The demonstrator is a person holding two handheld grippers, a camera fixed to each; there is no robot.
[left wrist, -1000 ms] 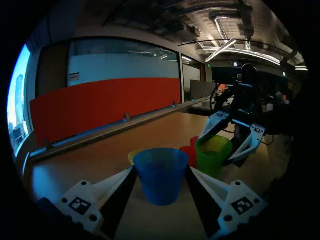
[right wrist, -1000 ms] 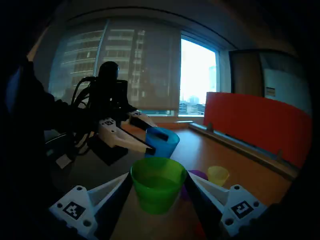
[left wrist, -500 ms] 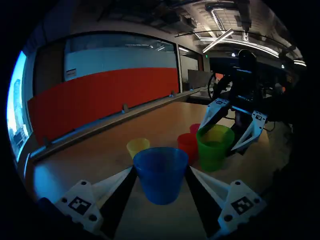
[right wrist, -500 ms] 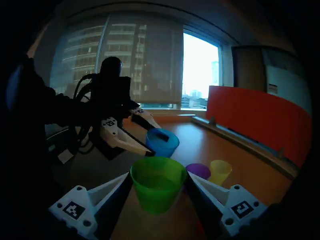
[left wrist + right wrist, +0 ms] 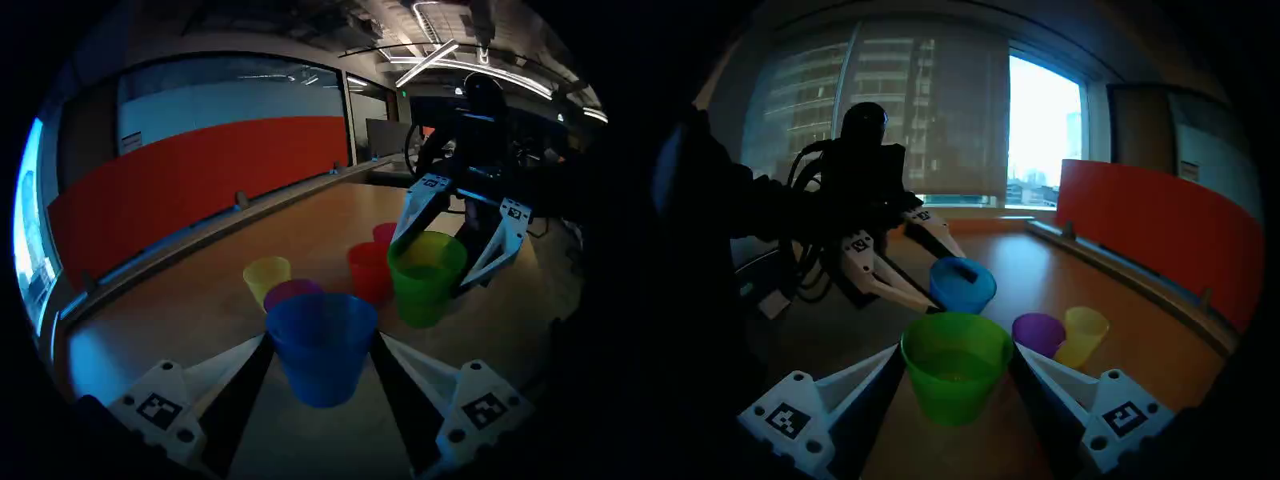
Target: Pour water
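Blue cup, upright and clamped from both sides in the left gripper, and green cup, clamped likewise in the right gripper and seemingly containing the water, are held level, near each other, over the table, presumably against spilling before the pour.

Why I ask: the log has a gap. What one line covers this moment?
left tool: shut on blue cup | right tool: shut on green cup | cups: upright, apart | pour: not yet

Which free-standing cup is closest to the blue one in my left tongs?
The purple cup, right behind the blue cup; the yellow cup, red cup and pink cup stand farther off.
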